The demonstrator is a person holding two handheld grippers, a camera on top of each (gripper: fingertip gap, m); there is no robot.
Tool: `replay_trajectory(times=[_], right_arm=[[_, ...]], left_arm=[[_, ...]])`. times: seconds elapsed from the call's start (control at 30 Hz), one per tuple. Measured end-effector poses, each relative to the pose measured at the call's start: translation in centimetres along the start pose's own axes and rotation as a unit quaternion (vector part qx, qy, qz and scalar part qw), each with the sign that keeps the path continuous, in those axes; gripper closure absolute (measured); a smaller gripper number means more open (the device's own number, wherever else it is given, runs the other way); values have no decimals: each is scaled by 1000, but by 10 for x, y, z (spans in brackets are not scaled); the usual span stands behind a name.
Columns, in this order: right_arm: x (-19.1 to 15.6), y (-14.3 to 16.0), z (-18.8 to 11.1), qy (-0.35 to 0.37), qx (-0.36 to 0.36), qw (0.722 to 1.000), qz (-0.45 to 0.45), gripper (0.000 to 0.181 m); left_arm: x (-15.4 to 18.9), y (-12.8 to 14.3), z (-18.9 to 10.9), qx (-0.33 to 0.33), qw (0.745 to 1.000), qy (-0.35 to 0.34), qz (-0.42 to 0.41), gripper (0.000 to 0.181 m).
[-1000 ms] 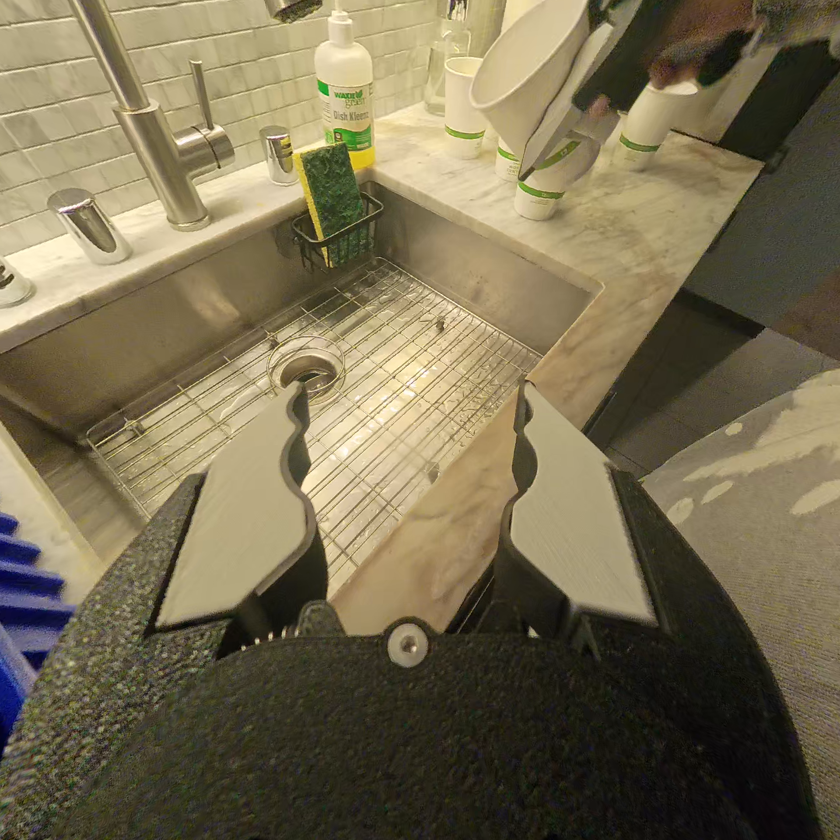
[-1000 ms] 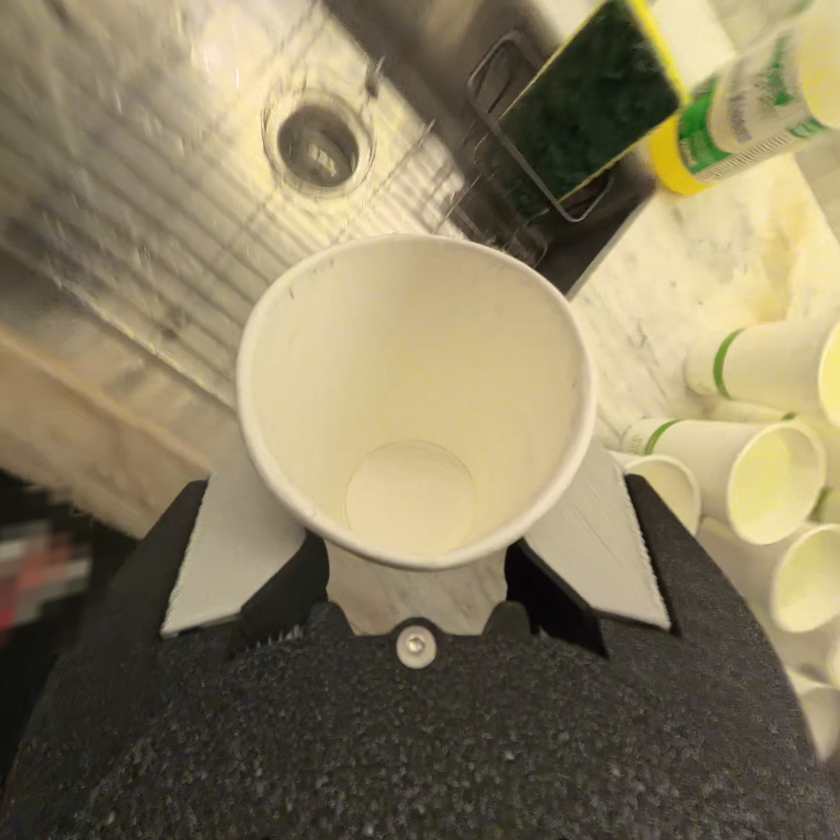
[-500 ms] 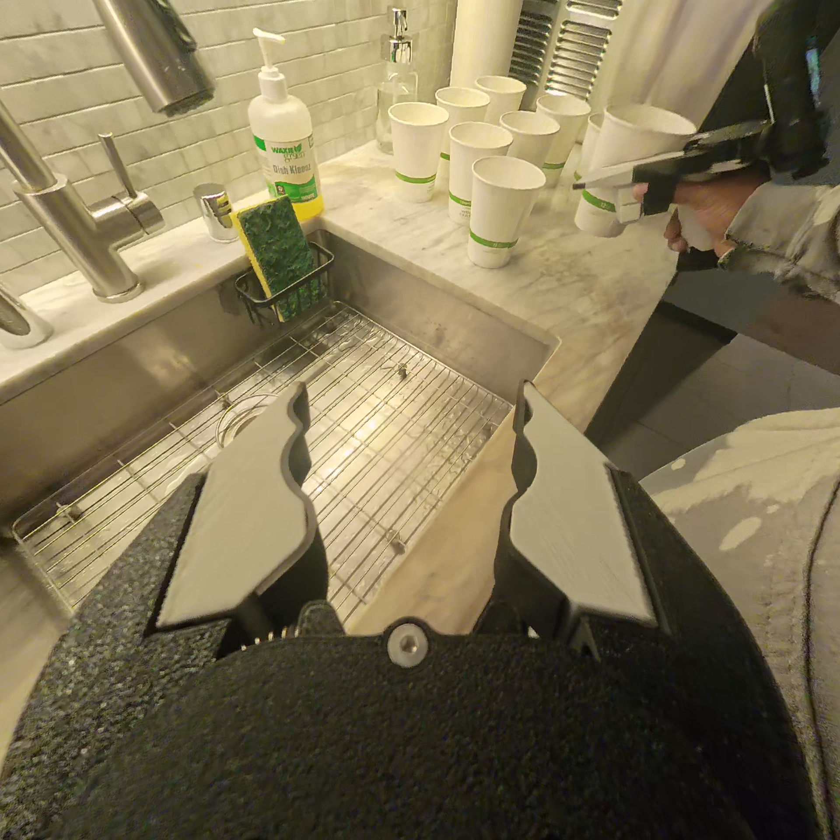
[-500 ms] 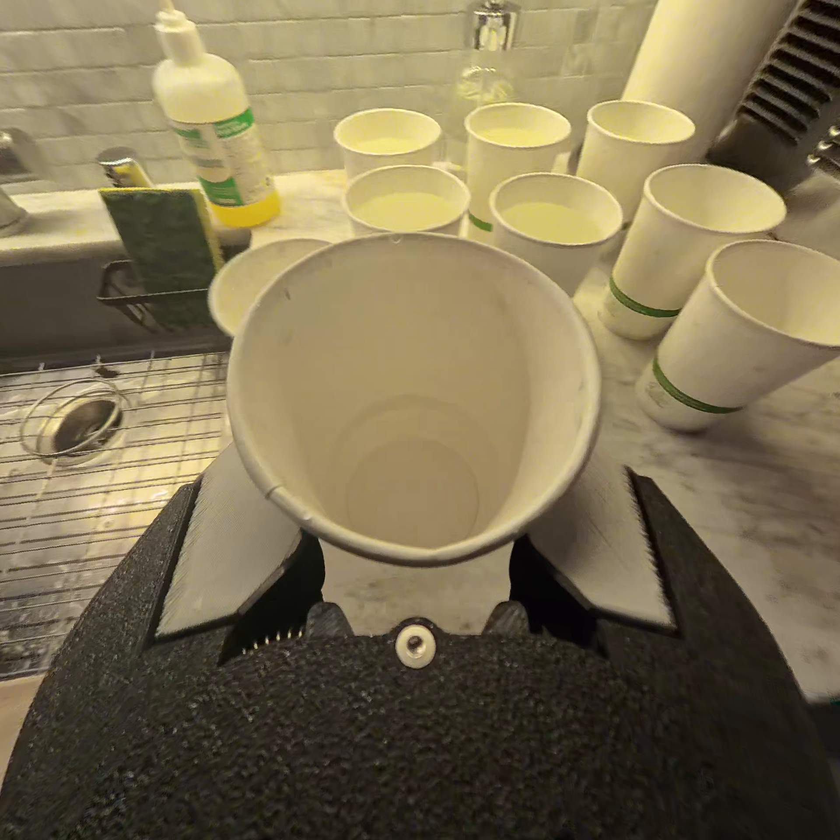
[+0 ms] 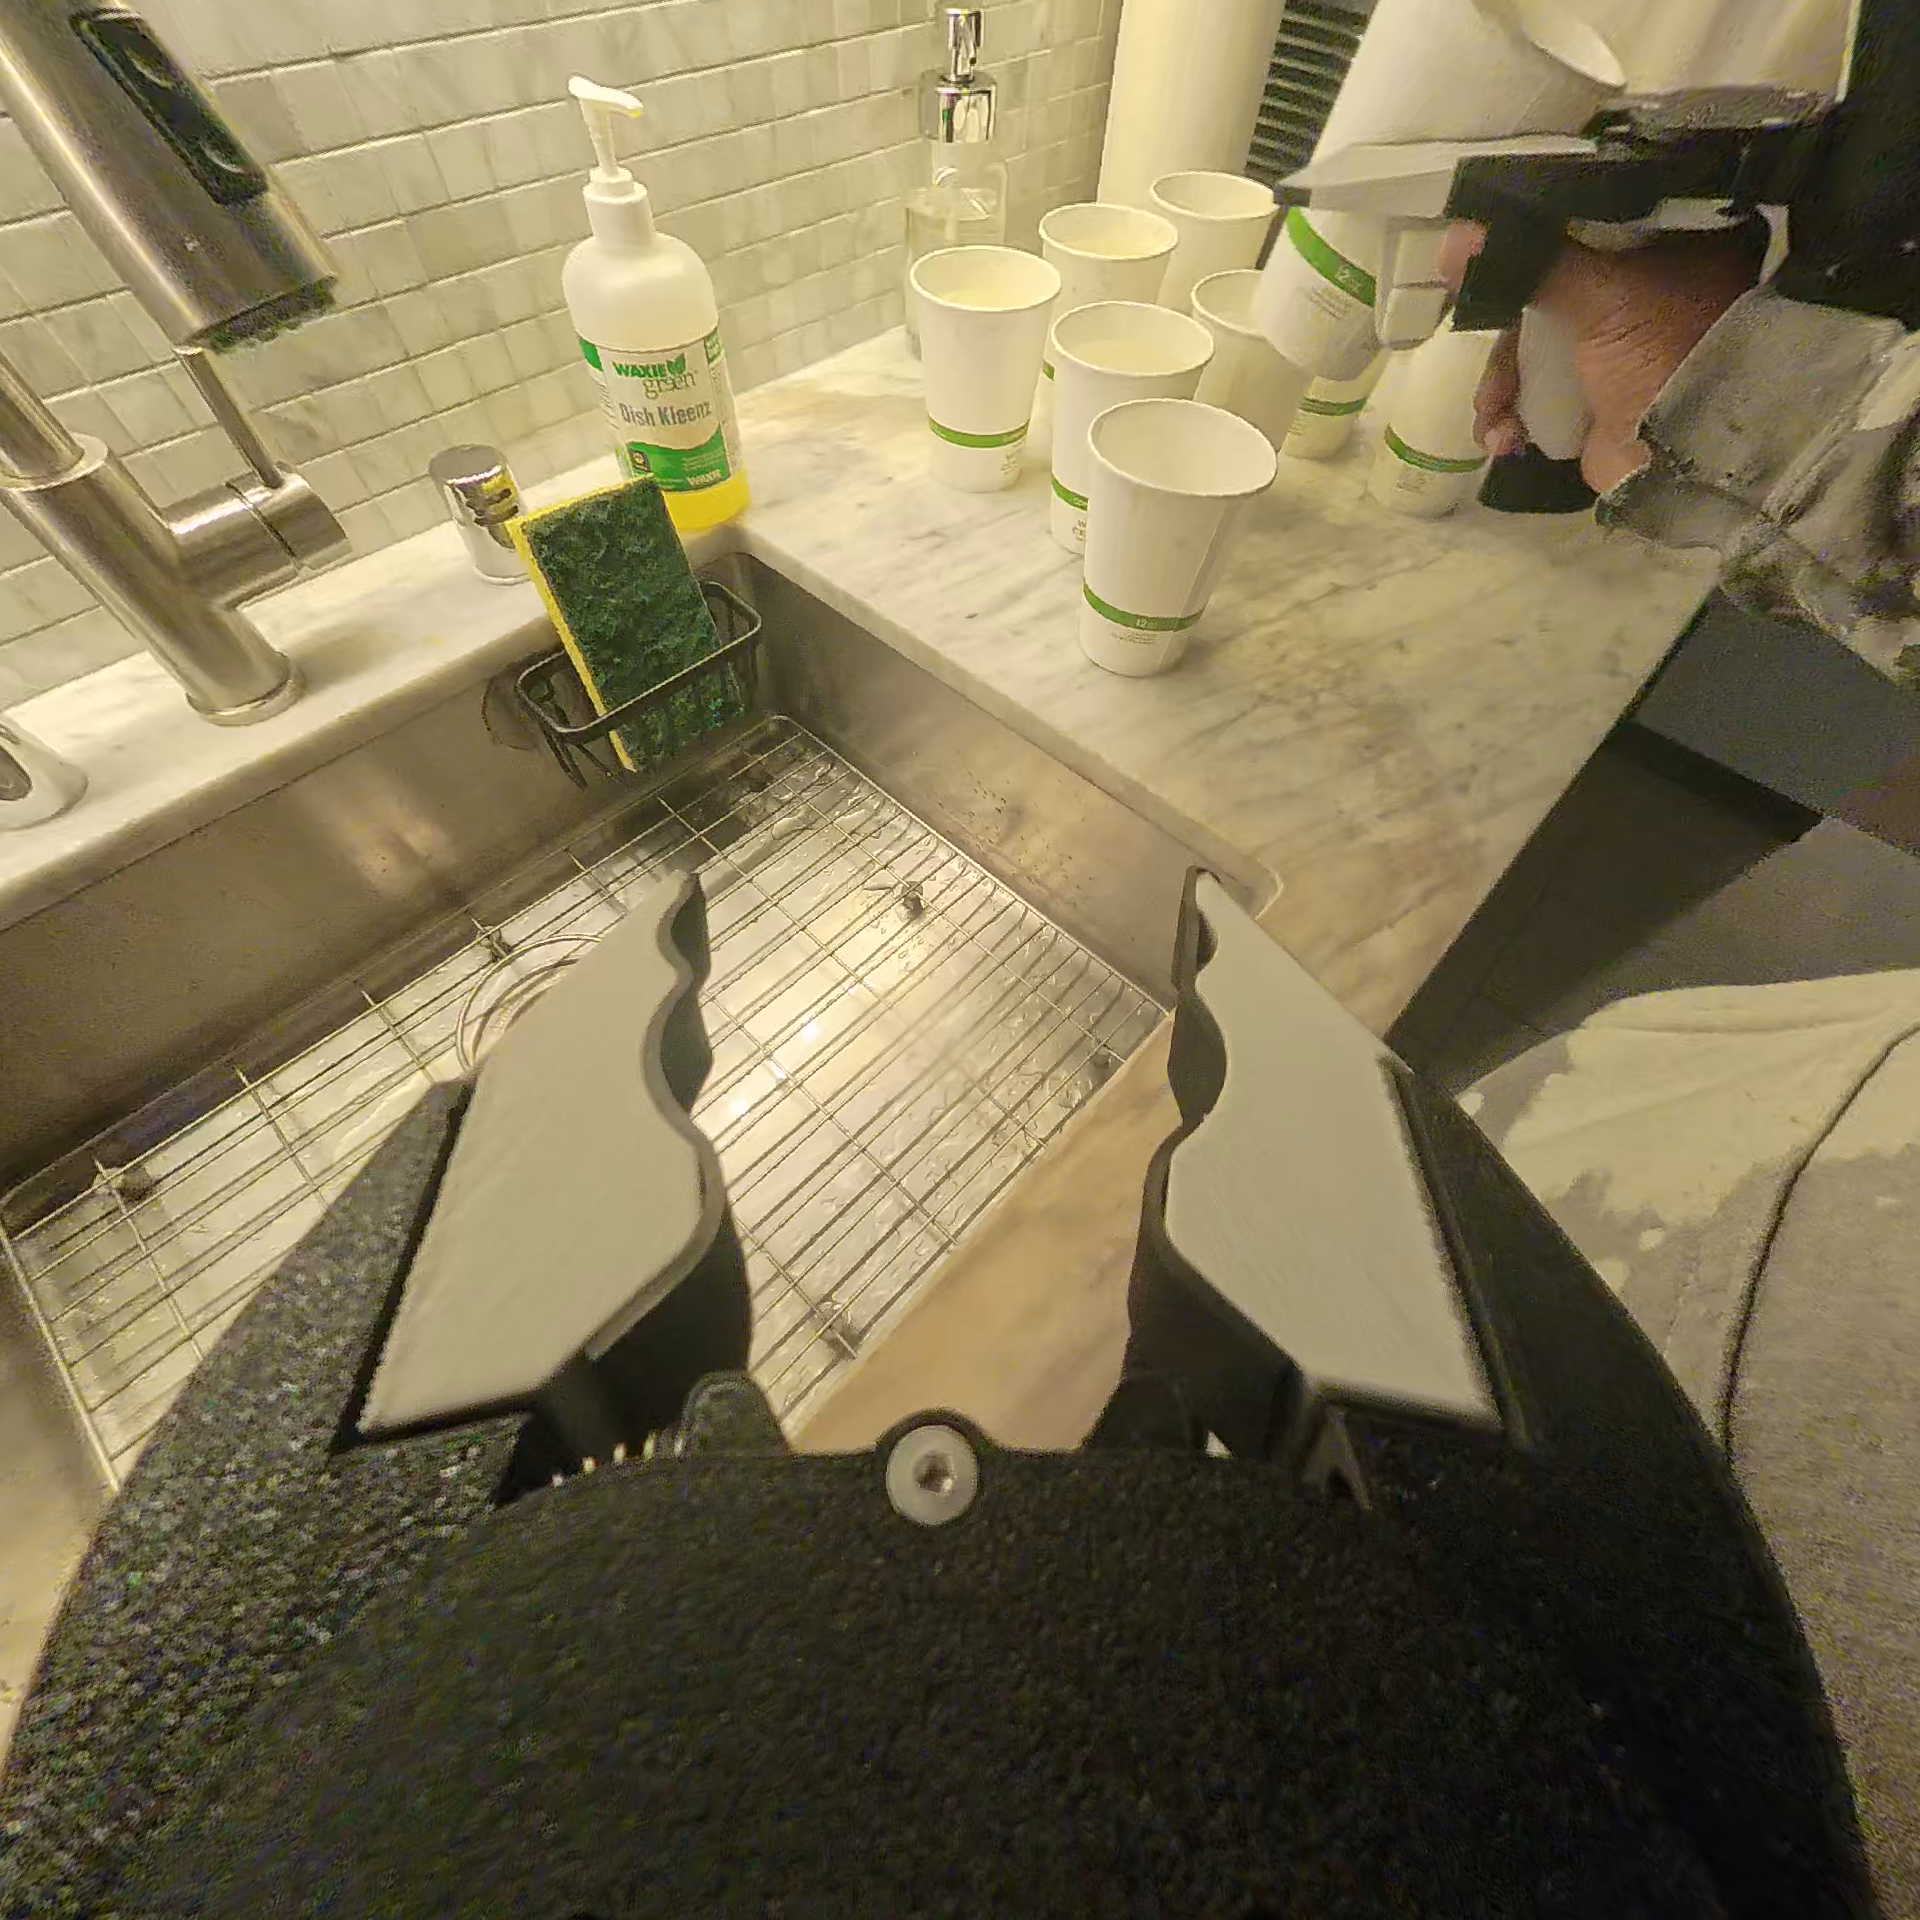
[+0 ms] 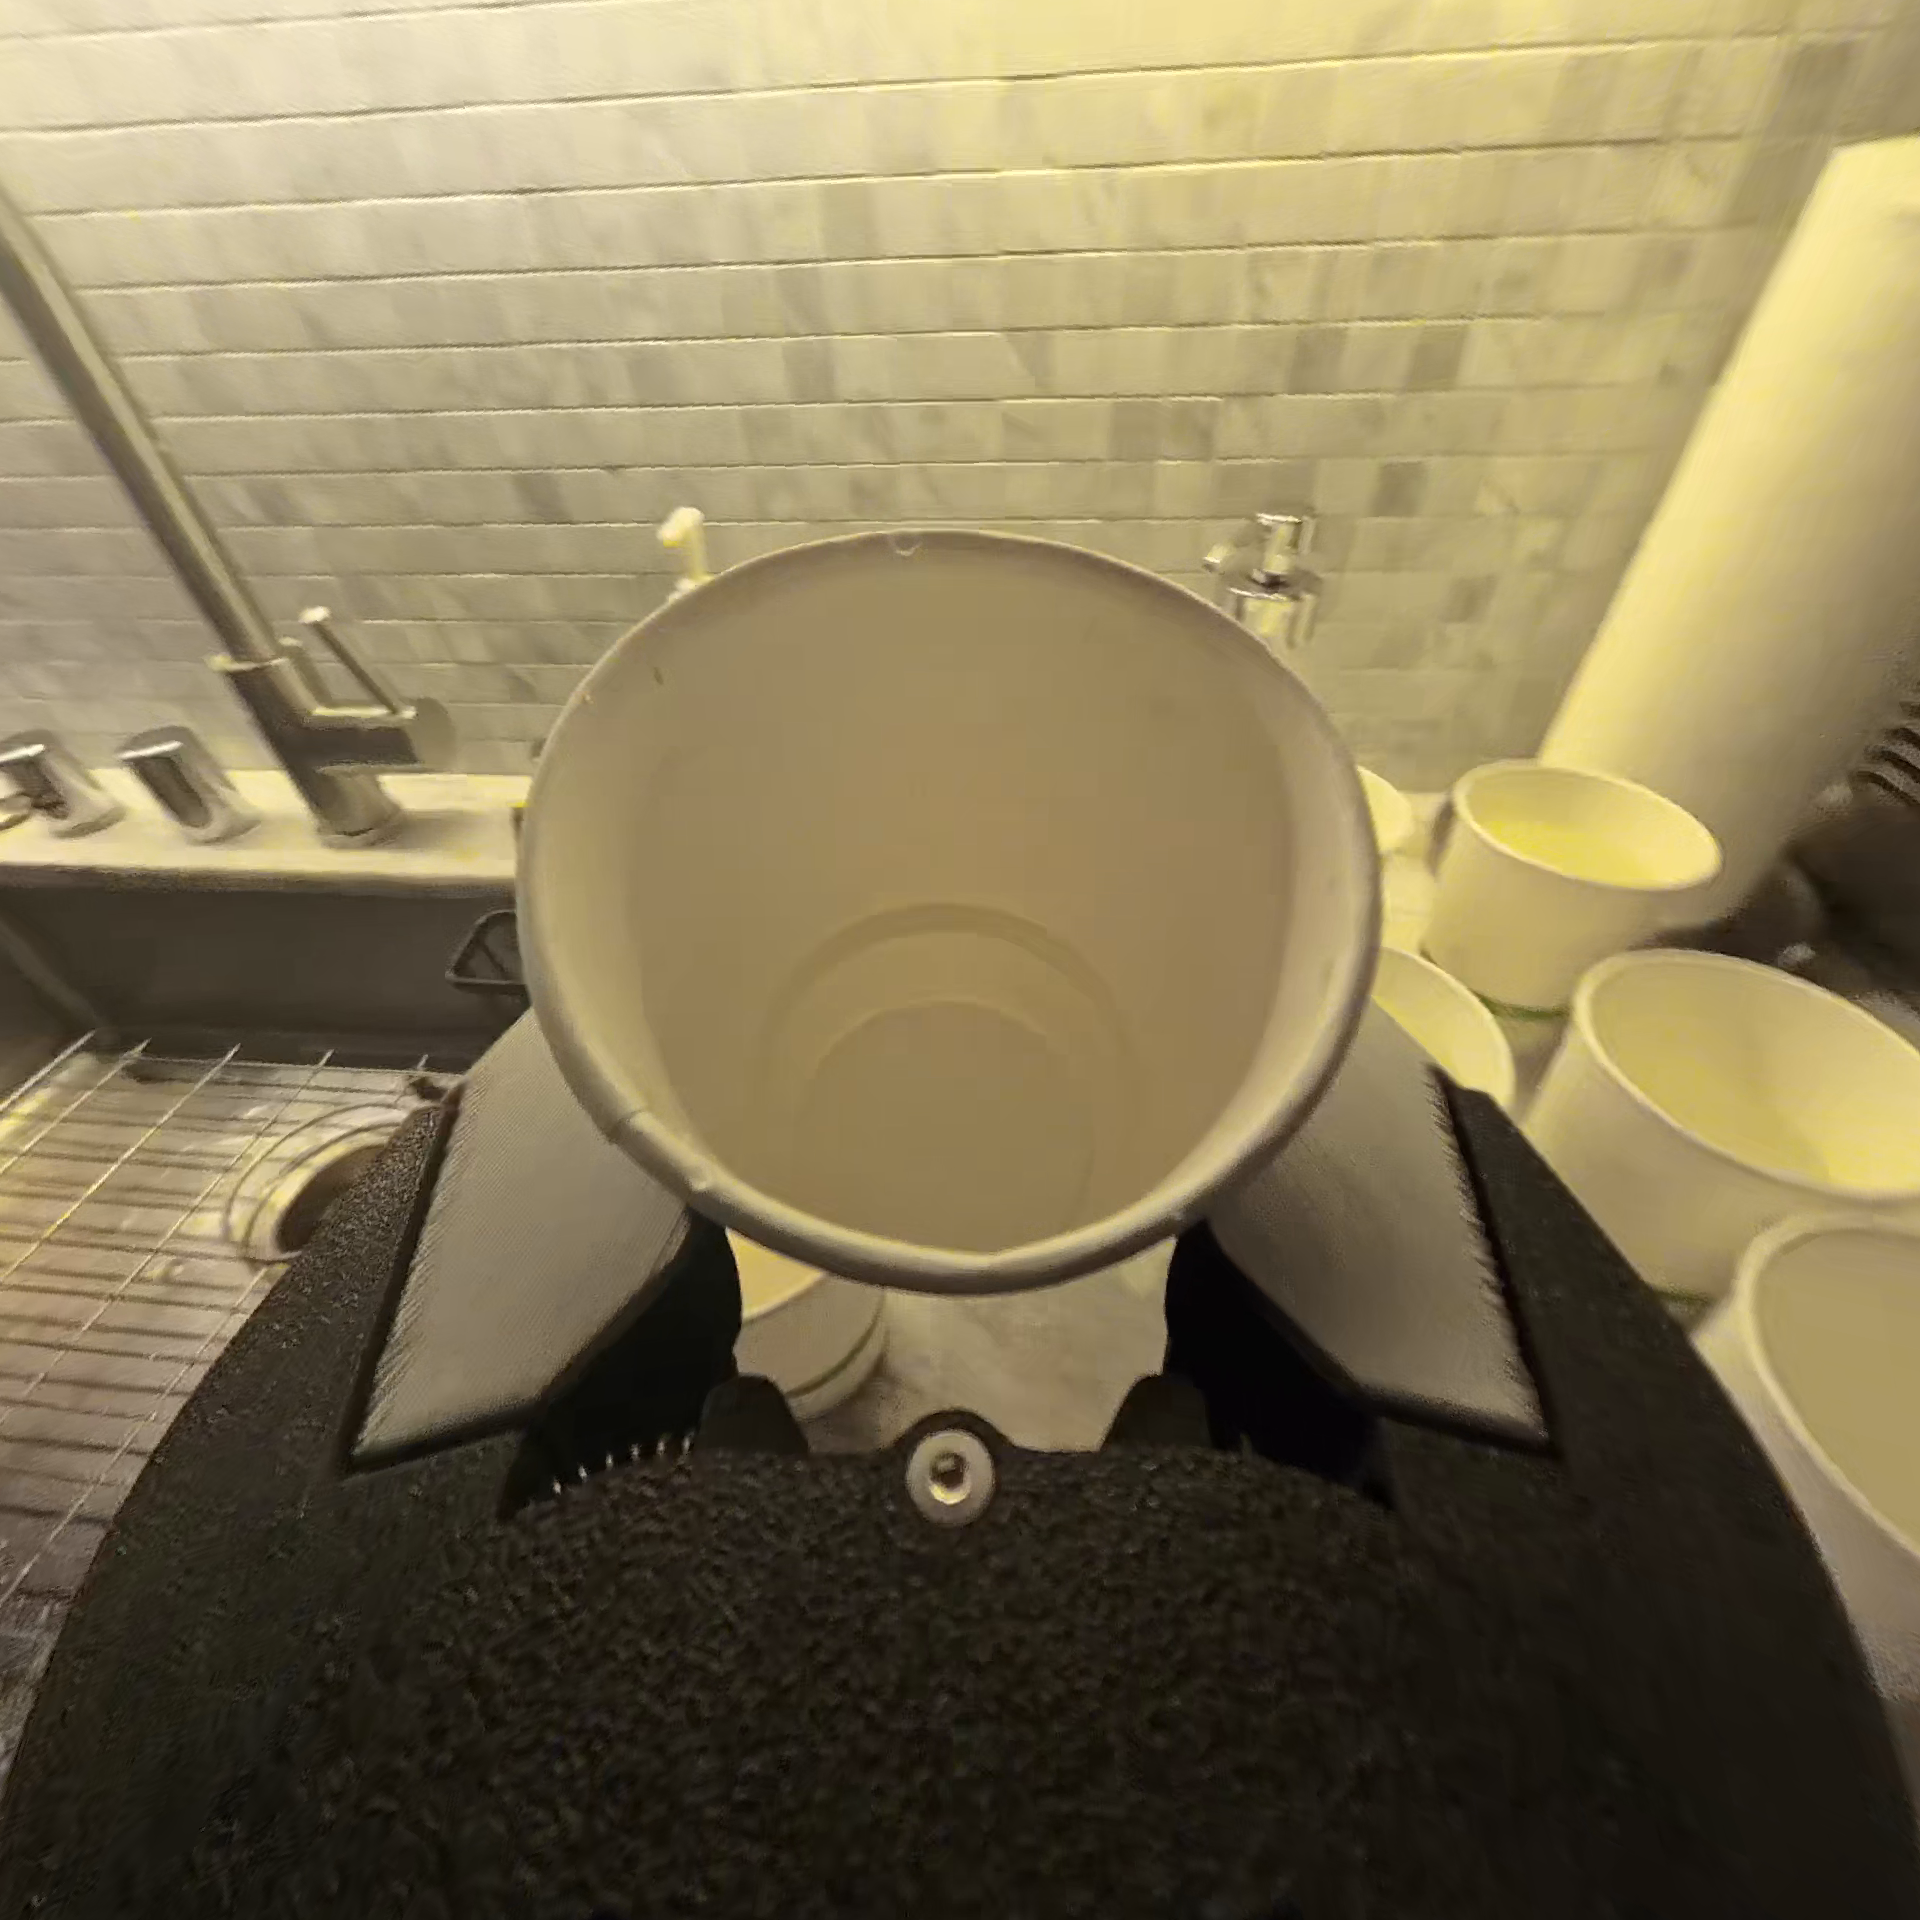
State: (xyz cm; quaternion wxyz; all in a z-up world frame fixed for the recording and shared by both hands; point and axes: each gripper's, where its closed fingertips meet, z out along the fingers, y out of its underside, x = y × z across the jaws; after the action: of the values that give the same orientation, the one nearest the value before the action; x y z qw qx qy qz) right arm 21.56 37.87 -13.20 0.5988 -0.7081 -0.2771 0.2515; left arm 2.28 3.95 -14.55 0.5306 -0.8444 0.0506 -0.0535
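My right gripper (image 6: 951,1023) is shut on a white paper cup (image 6: 951,914). The cup's open mouth faces the camera and its inside looks empty. In the left wrist view this gripper (image 5: 1351,187) shows at the top right in a person's hand (image 5: 1621,353). It holds the cup (image 5: 1455,94) tilted above several white paper cups with green bands (image 5: 1174,540) on the marble counter (image 5: 1351,707). Those cups also show in the right wrist view (image 6: 1714,1091). My left gripper (image 5: 940,904) is open and empty above the right part of the steel sink (image 5: 312,883).
A wire grid (image 5: 883,1039) covers the sink floor. A green sponge (image 5: 623,613) stands in a black caddy on the back wall, with a soap bottle (image 5: 649,343) behind it. A faucet (image 5: 156,499) stands at the left and a paper towel roll (image 6: 1745,468) at the right.
My right gripper swung the cup from tipped mouth-down over the sink to up over the counter cups. My left gripper shifted to the right over the sink and stayed open.
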Motion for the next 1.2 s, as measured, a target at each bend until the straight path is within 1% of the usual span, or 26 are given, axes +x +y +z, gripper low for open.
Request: replay_trajectory(times=[0.1,0.2,0.27,0.4,0.57,0.63,0.8,0.93,1.03,1.1,1.13,1.2], right_arm=[[-28,2,14,-48,-14,998,-24,80],[-44,18,27,-78,-46,995,-37,79],[-51,31,34,-90,-68,993,-34,78],[-57,47,41,-101,-91,990,-38,77],[-61,56,45,-104,-99,988,-55,74],[-63,53,45,-109,-88,989,-54,72],[-67,49,44,-114,-80,989,-57,47],[-71,41,38,-125,-65,988,-68,38],[-68,33,30,-121,-56,988,-72,37],[-57,23,22,-105,-43,992,-54,41],[-46,18,17,-88,-33,995,-43,44],[-12,10,2,-33,-9,999,-15,51]], left_arm=[[5,-2,7,1,1000,-10,-5,92],[10,-6,13,4,1000,-16,-6,92],[13,-7,17,5,1000,-20,-5,92],[18,-8,22,5,1000,-27,-8,92],[22,-8,25,3,999,-34,-11,92],[22,-8,25,2,999,-36,-11,92],[21,-8,26,1,999,-38,-13,92],[21,-8,27,-1,999,-36,-12,92],[22,-8,30,-2,999,-33,-11,92],[22,-8,31,-2,1000,-30,-11,92],[22,-9,32,-1,1000,-29,-10,92],[21,-9,34,0,1000,-27,-9,92]])
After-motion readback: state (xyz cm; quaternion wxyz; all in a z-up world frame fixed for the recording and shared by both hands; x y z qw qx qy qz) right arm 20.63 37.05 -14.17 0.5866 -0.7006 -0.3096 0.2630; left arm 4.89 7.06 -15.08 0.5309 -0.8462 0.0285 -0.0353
